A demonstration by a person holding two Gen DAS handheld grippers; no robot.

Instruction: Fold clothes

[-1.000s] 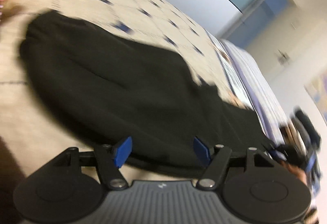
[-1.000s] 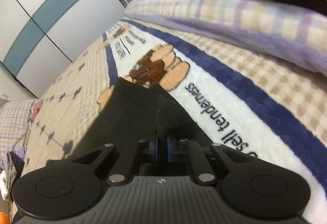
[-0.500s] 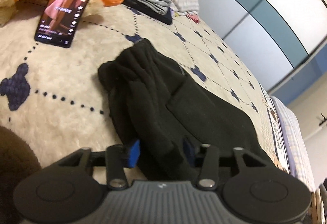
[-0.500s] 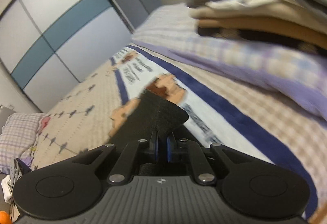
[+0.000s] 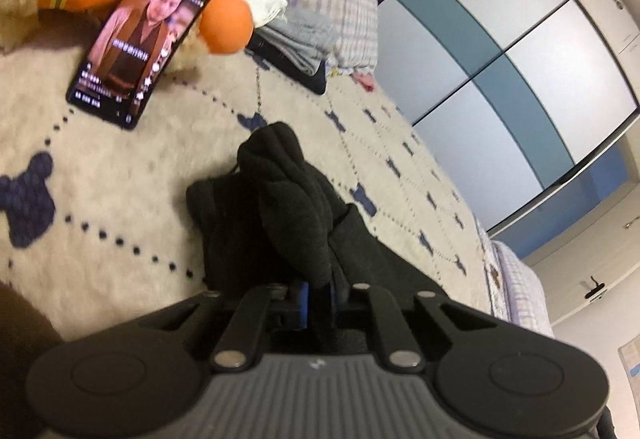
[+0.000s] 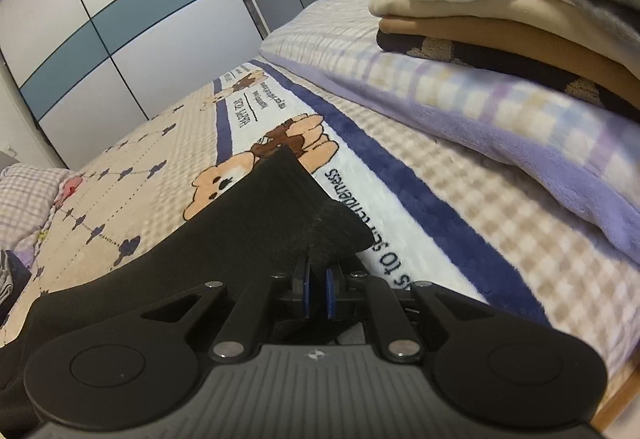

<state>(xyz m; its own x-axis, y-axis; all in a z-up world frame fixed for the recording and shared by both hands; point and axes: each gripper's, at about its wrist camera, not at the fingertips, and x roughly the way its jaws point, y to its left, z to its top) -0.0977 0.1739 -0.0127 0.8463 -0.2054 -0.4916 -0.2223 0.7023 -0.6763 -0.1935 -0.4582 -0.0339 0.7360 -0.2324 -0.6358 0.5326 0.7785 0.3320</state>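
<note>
— While both grippers pinch it, where does the black garment (image 5: 296, 223) lie?

— On the bed (image 5: 120, 175), bunched toward 12 o'clock. Left gripper (image 5: 318, 293) and right gripper (image 6: 316, 293) each have jaws pressed onto fabric.

— Handling?

— Soft, limp, thick knit; likely light. Grip hems or corners.

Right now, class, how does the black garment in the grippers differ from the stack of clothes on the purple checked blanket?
The black garment is one dark piece, pinched by the left gripper and right gripper; the stack of clothes has several grey, cream and tan pieces, untouched. The garment lies bunched; the stack is layered flat. Both sit on the bed.
</note>
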